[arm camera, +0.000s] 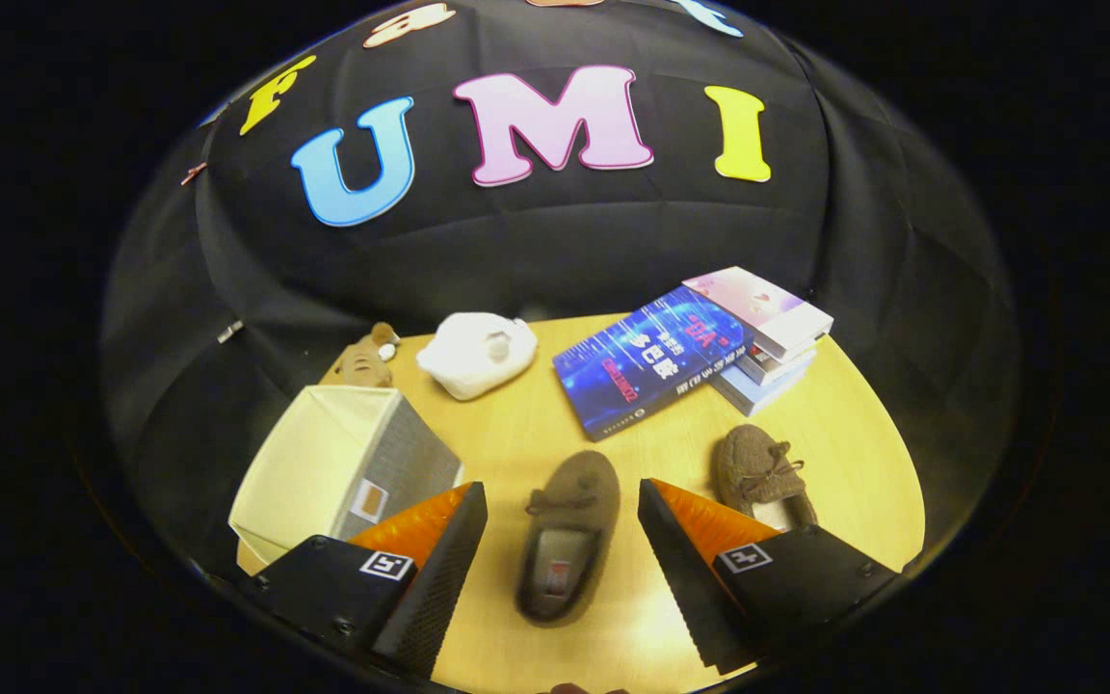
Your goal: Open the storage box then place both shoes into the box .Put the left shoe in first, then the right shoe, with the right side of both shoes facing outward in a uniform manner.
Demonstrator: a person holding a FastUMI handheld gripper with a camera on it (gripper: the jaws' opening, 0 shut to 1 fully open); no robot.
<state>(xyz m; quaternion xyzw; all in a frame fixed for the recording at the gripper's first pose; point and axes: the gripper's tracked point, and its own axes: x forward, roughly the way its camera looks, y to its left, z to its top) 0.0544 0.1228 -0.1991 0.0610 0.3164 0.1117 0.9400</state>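
Shoes: one [569, 540] betw. fingers, untouched; other [762, 474] beyond right finger
Box [348, 467]: open, by left finger
Gripper [563, 516]: wide open, empty

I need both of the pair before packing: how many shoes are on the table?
2. One shoe lies between the open gripper's fingers; the other shoe lies just beyond the right finger, near the books.

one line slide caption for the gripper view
Open gripper poised over a brown shoe lying between its fingers, second shoe beyond the right finger, open storage box at left.
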